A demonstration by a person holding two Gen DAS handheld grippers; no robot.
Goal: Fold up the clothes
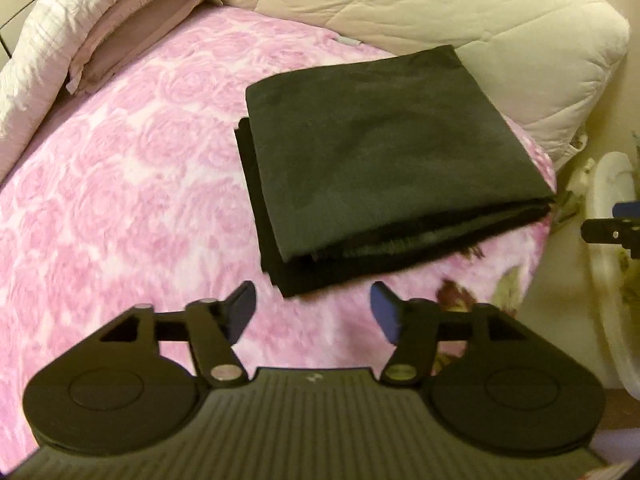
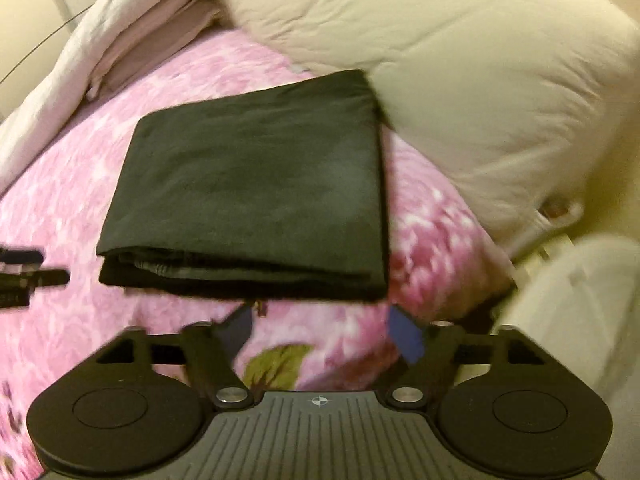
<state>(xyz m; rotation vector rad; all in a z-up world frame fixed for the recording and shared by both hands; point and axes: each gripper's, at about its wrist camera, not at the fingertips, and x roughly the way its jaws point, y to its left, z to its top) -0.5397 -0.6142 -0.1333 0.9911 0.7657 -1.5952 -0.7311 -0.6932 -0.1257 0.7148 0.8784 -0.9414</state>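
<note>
The black garment (image 1: 384,160) sits folded into a flat rectangle on the pink rose blanket (image 1: 120,184), its layered open edge facing both cameras, far corner against the cream duvet (image 1: 480,40), while the left gripper (image 1: 312,314) and right gripper (image 2: 322,330) hang released, nothing between their jaws.

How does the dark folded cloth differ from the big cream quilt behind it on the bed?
The dark folded cloth is near-black; the cream quilt is pale. The cloth lies flat as a neat, thin rectangle with stacked layers showing at its near edge; the quilt is a puffy, stitched bundle with rounded sides. The cloth looks smaller and lower than the quilt, which rises behind it. Both rest on the pink rose-patterned blanket, and neither gripper touches them.
</note>
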